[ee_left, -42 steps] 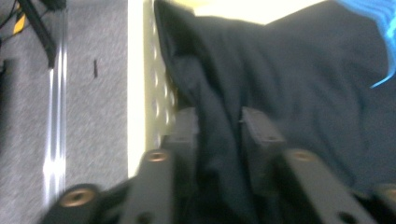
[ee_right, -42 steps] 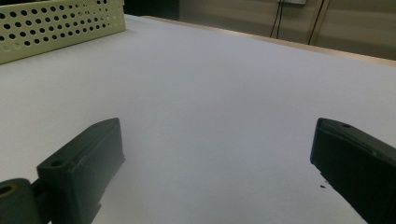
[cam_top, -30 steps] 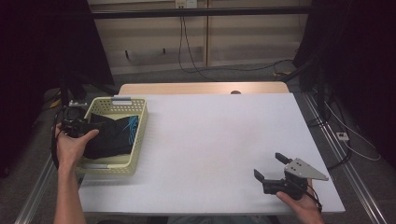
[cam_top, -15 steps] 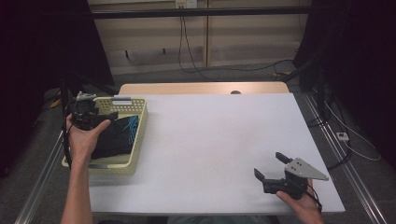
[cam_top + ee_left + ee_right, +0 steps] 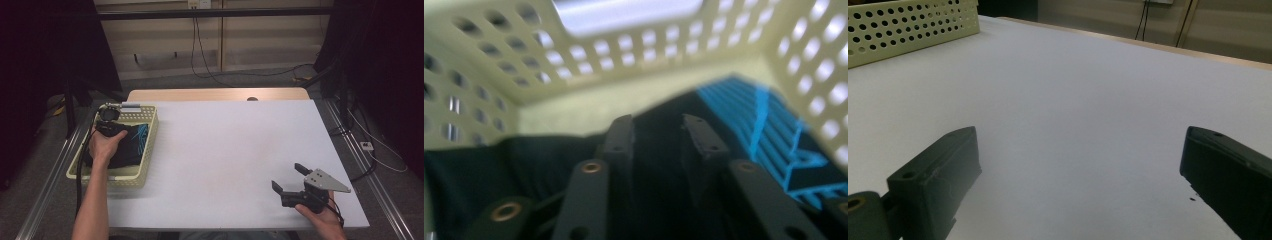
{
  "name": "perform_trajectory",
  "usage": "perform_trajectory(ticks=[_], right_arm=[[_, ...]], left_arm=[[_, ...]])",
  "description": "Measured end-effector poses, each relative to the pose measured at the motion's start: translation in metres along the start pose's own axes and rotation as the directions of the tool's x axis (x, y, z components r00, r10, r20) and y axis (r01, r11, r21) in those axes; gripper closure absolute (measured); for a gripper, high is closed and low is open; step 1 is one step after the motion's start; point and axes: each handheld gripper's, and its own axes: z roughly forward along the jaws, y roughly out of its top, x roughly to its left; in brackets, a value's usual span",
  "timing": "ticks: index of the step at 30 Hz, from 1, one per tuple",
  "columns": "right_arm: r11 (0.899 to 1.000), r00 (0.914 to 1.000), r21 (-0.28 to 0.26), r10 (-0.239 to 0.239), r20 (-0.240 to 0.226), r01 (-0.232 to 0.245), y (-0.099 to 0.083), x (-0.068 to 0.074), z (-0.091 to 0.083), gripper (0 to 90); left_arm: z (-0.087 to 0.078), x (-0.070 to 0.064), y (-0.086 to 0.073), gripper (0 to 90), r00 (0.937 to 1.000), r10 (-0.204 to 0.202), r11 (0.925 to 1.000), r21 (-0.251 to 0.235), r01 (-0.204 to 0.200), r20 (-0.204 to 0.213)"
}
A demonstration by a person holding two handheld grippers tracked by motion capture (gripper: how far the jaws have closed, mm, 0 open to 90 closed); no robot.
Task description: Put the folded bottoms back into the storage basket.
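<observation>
Jaws apart — perhaps (blurred) over cloth (image 5: 484,170)

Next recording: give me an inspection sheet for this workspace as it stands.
Surface: white table top, bare in the middle.
Job's things: pale yellow perforated basket at the left edge, holding a black garment with blue print.
Clutter: nothing seen.
Grippers: left gripper inside the basket, jaws slightly apart over the garment; right gripper low over the table's near right, jaws wide open.
Cables: black cable trailing from the left gripper.
Surroundings: wall cables, dark curtains.
</observation>
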Motion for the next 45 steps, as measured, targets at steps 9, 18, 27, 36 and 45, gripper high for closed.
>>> perform_trajectory(ticks=[9,18,27,36,45], right_arm=[[1.0,1.0,0.004,-0.002,0.0,0.002,0.0,0.0,0.001,2.5],[1.0,1.0,0.006,-0.003,-0.002,0.003,0.0,0.001,0.002,2.5],[1.0,1.0,0.007,0.0,0.002,0.0,0.0,-0.001,0.002,2.5],[1.0,1.0,0.013,0.0,0.0,0.0,-0.001,0.0,0.002,2.5],[1.0,1.0,0.011,0.003,-0.005,-0.003,0.0,-0.001,0.001,2.4]], left_arm=[[0.002,0.009,-0.014,77.2,0.9967,0.012,0.9948,0.102,-0.003,-0.081],[0.012,0.005,-0.009,78.2,0.9951,0.042,0.9889,0.146,-0.028,-0.089],[0.014,-0.009,-0.007,81.9,0.9852,0.129,0.9816,0.155,-0.111,-0.113],[0.018,-0.012,-0.003,82.4,0.9972,0.05,0.9933,0.107,-0.044,-0.056],[0.022,-0.015,-0.002,81.7,0.9955,0.077,0.9955,0.06,-0.074,-0.054]])
